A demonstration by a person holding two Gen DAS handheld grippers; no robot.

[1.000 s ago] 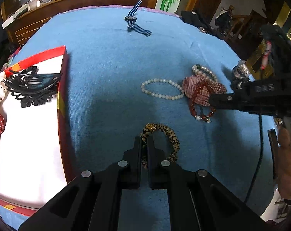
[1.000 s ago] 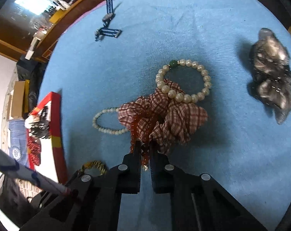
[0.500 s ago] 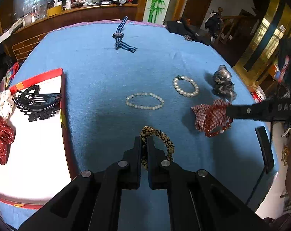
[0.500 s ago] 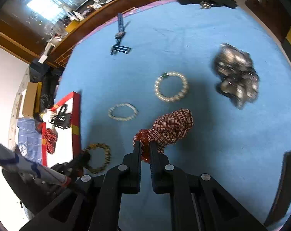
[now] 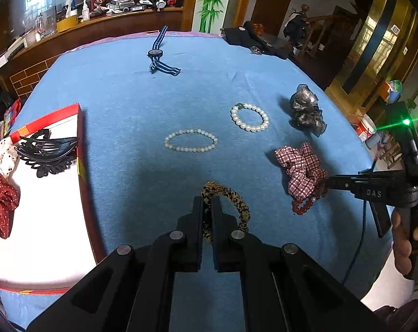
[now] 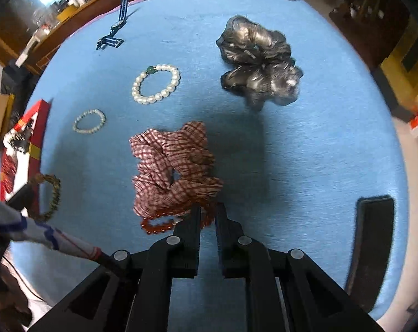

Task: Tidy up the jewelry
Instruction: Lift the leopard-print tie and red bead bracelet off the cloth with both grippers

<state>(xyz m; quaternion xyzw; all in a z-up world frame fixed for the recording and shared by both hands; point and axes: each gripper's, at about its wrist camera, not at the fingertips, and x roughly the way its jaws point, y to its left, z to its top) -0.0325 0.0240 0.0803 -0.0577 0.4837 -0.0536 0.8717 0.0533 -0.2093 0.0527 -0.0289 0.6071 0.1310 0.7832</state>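
Left wrist view: our left fingers point(image 5: 207, 207) clamp the leopard-print hair tie point(image 5: 226, 197) above the tabletop point(image 5: 126, 96) — we carry it level over the red-rimmed tray point(image 5: 80, 149) before letting go.

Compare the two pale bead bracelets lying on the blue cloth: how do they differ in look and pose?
The pearl bracelet has larger, glossy white beads and one dark green bead; the pale bracelet has smaller, duller beads tinged grey-green. In the left wrist view the pearl bracelet forms a rounder loop, while the pale bracelet is stretched into a flatter oval. The pale bracelet lies nearer the red-edged tray. Both lie flat on the cloth, untouched and apart.
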